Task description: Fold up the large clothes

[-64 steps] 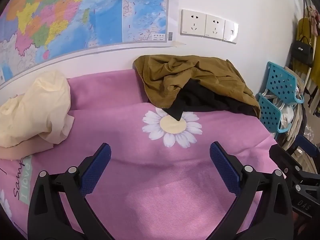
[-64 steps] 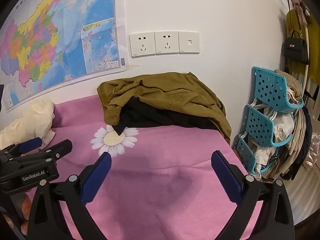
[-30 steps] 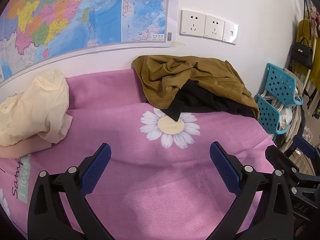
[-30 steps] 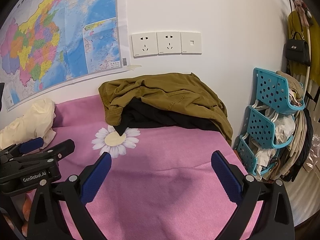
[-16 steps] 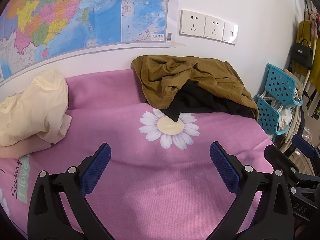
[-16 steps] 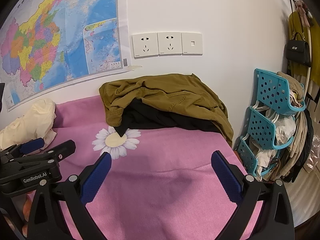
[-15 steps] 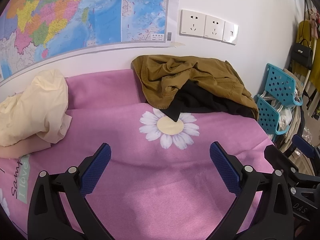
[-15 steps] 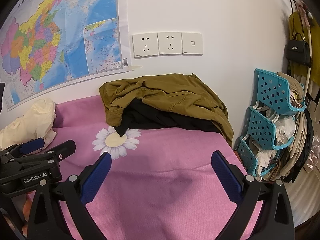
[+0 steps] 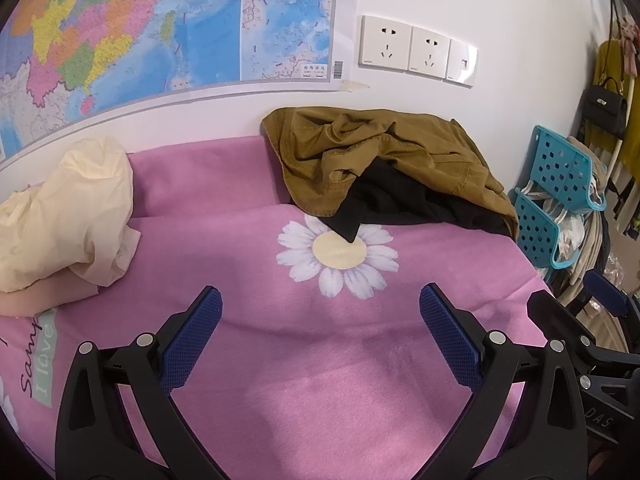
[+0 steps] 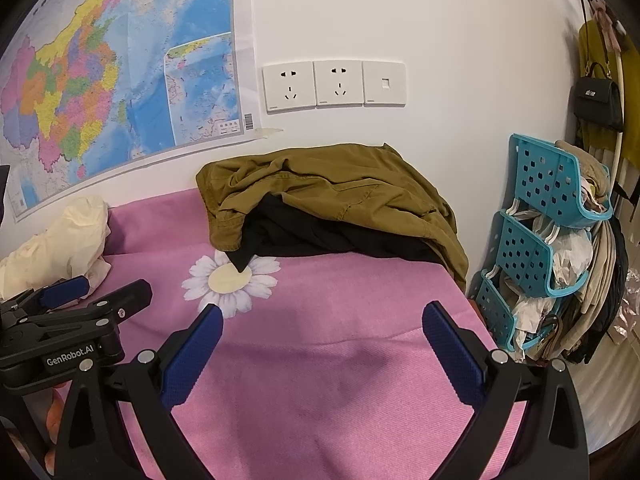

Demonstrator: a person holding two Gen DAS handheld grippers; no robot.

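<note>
- Progress, as I judge it: the folding has not begun. No garment lies spread flat or shows a tidy crease; everything is in heaps, so the whole task remains.
- The left hand-held gripper hovers over the bare middle of the pink daisy-print bed cover, its blue-padded jaws spread wide with nothing between them.
- The right hand-held gripper is likewise released and empty, above the same cover nearer the bed's right edge. Neither touches any cloth.
- Clothes on the bed, counted: three heaps' worth that can be told apart.
- One crumpled olive-brown cotton jacket lies at the far side against the wall, under the sockets.
- One black garment lies beneath it, a corner poking out onto the printed white daisy. What kind of garment it is cannot be told.
- One bunched cream-yellow garment sits at the far left; a pinker layer shows under it, possibly a second piece.
- Other counts: two hand-held grippers; one coloured paper wall map; three white wall plates, two sockets and one blank-faced; one turquoise perforated plastic tiered rack stuffed with cloth beside the bed; one black handbag hanging at right.
- Left to do, by my reckoning: pull one garment onto the open cover, flatten it, then fold.
</note>
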